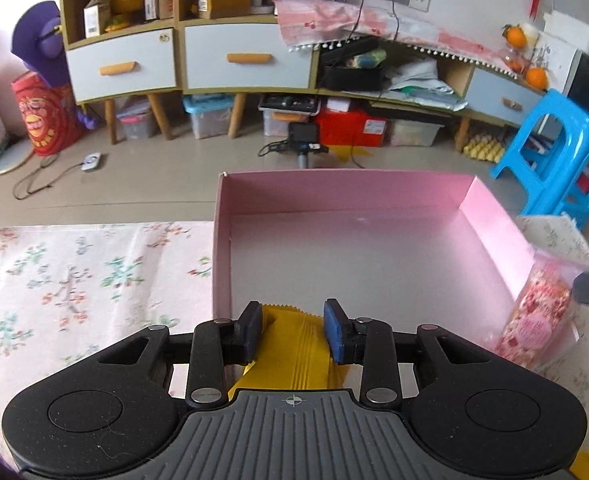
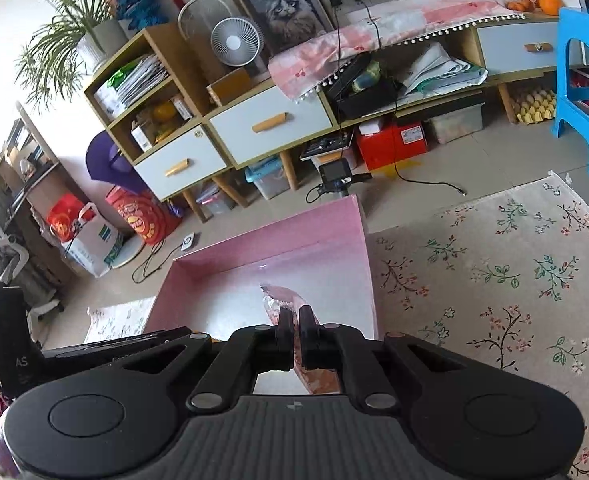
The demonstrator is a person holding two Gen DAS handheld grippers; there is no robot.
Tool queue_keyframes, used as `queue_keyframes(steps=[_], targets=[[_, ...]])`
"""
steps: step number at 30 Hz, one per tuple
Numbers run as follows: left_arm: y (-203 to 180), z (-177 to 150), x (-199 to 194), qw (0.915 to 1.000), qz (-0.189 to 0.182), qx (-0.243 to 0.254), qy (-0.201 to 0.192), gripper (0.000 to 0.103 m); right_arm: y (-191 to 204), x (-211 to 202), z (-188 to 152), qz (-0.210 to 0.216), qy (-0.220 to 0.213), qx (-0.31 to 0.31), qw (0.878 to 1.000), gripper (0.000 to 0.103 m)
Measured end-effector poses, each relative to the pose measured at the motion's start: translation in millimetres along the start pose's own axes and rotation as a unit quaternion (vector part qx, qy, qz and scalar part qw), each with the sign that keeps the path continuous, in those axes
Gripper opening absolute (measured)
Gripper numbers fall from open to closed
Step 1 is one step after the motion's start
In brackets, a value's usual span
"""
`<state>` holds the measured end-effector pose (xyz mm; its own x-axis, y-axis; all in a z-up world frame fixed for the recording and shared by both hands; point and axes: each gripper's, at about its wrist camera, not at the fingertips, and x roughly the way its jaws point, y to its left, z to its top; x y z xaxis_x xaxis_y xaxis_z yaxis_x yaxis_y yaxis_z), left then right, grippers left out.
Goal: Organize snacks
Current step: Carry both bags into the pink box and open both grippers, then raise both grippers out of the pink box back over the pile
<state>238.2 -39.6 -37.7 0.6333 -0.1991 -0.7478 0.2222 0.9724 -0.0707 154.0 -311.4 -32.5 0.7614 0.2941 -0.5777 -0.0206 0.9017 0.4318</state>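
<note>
A pink open box (image 1: 222,240) sits on the floral tablecloth; its pale floor is bare. My left gripper (image 1: 293,330) is at the box's near edge, its blue pads either side of a yellow snack packet (image 1: 294,354) and pressing its edges. A pink floral snack packet (image 1: 538,320) shows at the box's right wall, held by the other gripper. In the right wrist view my right gripper (image 2: 294,330) is shut on that pink packet (image 2: 284,296) and holds it over the pink box (image 2: 366,256).
The floral tablecloth (image 1: 74,280) spreads left of the box and also right of it in the right wrist view (image 2: 514,280). Beyond the table edge are the floor, a cabinet with drawers (image 1: 246,60) and a blue stool (image 1: 562,152).
</note>
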Motion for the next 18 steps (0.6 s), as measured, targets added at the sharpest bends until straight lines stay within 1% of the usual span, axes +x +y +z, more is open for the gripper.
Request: queue_keyframes(steps=[3, 4, 5, 6, 7, 9, 11, 12, 16, 17, 18], targets=[[0, -2, -5, 1.0, 0.001, 0.004, -0.005, 0.035, 4, 0, 1, 0.003, 0.006, -0.004, 1.0, 0.0], [-1, -2, -7, 0.9999, 0.0, 0.008, -0.008, 0.038, 6, 0, 1, 0.005, 0.008, -0.006, 1.0, 0.002], [-3, -3, -11, 0.9999, -0.002, 0.012, -0.011, 0.047, 7, 0, 1, 0.004, 0.009, -0.008, 1.0, 0.004], [-4, -3, -14, 0.9998, -0.004, 0.013, -0.013, 0.055, 9, 0, 2, -0.001, 0.012, -0.01, 1.0, 0.012], [-6, -4, -19, 0.9997, -0.007, 0.014, -0.017, 0.057, 11, 1, 1, -0.003, 0.014, -0.01, 1.0, 0.022], [-8, -6, -29, 0.9994, -0.012, 0.018, -0.026, 0.067, 13, -2, 1, -0.002, 0.013, -0.007, 1.0, 0.031], [-10, -8, -37, 0.9993, -0.014, 0.017, -0.03, 0.071, 15, -5, 1, -0.006, 0.015, -0.01, 1.0, 0.034], [-10, -9, -42, 0.9993, -0.017, 0.013, -0.031, 0.072, 17, -7, 1, -0.009, 0.015, -0.012, 1.0, 0.037], [-8, -17, -62, 0.9989, -0.032, 0.0, -0.032, 0.078, 26, -20, -2, -0.025, 0.007, -0.033, 0.999, 0.057], [-7, -20, -68, 0.9988, -0.035, -0.001, -0.034, 0.081, 27, -24, -3, -0.029, 0.004, -0.035, 0.999, 0.058], [-7, -23, -73, 0.9987, -0.036, -0.001, -0.035, 0.082, 28, -28, -4, -0.03, 0.003, -0.035, 0.999, 0.062]])
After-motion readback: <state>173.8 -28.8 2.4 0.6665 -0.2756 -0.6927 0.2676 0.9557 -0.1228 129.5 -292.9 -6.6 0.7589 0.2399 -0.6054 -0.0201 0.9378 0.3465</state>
